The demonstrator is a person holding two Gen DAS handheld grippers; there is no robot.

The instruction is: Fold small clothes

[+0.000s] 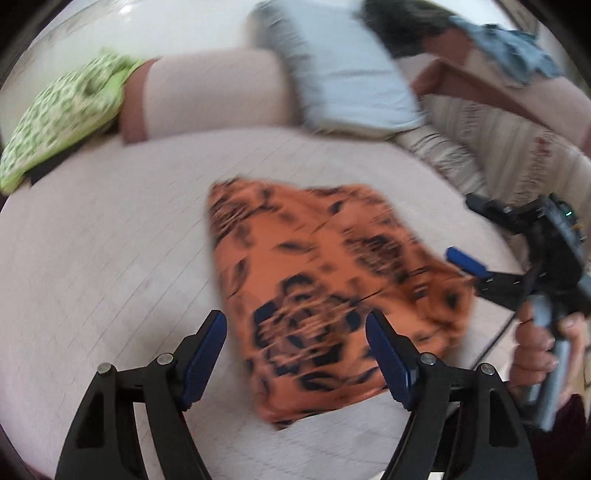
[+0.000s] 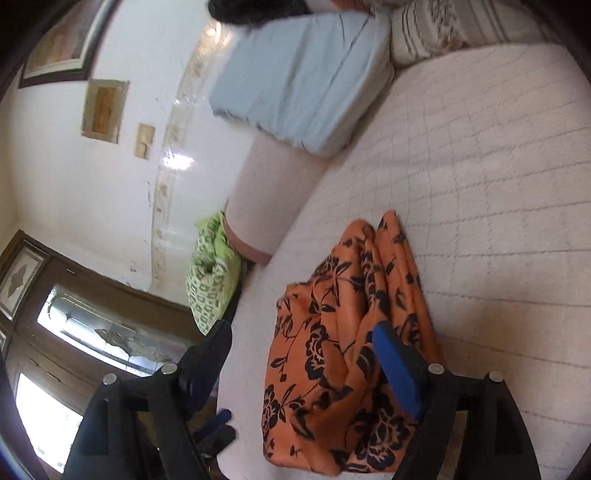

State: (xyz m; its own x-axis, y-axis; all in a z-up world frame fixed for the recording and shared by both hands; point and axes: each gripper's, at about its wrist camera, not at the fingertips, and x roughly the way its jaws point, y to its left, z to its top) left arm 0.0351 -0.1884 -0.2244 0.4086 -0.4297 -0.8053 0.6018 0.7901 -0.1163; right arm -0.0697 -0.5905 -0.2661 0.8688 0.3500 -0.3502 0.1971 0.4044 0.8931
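Observation:
An orange garment with a black flower print (image 1: pixel 317 284) lies folded on the pale quilted bed (image 1: pixel 110 251). My left gripper (image 1: pixel 295 332) is open above its near end, fingers apart and holding nothing. In the left wrist view the right gripper (image 1: pixel 480 269) shows at the garment's right edge, held by a hand. In the right wrist view the garment (image 2: pixel 343 354) lies bunched in folds between my right gripper's fingers; the right gripper (image 2: pixel 301 339) is open and empty just above it.
A light blue pillow (image 2: pixel 306 81) and a striped pillow (image 2: pixel 436 26) lie at the bed's head. A pink bolster (image 1: pixel 207 92) and a green patterned cushion (image 1: pixel 62 114) lie at the far edge. Beyond the bed edge are a white wall and a wooden door (image 2: pixel 74 321).

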